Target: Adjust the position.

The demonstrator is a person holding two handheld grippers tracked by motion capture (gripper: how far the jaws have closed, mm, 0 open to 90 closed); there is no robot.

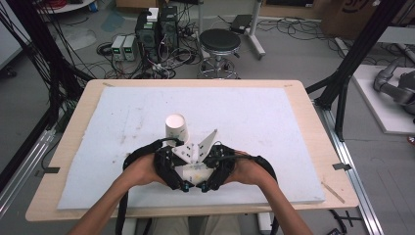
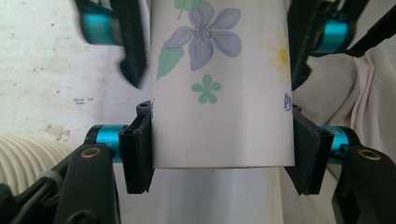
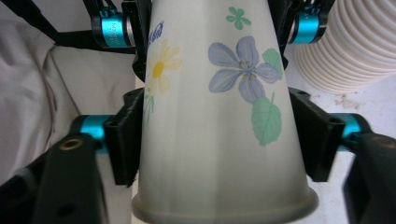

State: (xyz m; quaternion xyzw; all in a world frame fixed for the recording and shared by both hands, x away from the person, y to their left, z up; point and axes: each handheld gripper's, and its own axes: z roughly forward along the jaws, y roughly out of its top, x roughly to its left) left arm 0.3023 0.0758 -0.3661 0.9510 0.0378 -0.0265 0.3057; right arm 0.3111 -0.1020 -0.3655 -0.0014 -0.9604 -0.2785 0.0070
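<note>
While you hold both tools together near the middle of the near edge of the white foam pad (image 1: 269, 122), the flowered paper cup (image 2: 224, 144) lies between them. Its long axis runs from one tool to the other, with the flat base toward your left gripper (image 2: 220, 108) and the rolled rim toward your right gripper (image 3: 215, 93). The left jaws are closed firmly on the cup wall close to the base. The right jaws stand wide, just beside the wall near the rim, and seem not to press it, so the cup now depends on your left hand. The inside of the cup is hidden. A stack of nested paper cups (image 1: 175, 128) waits just beyond the grippers.
</note>
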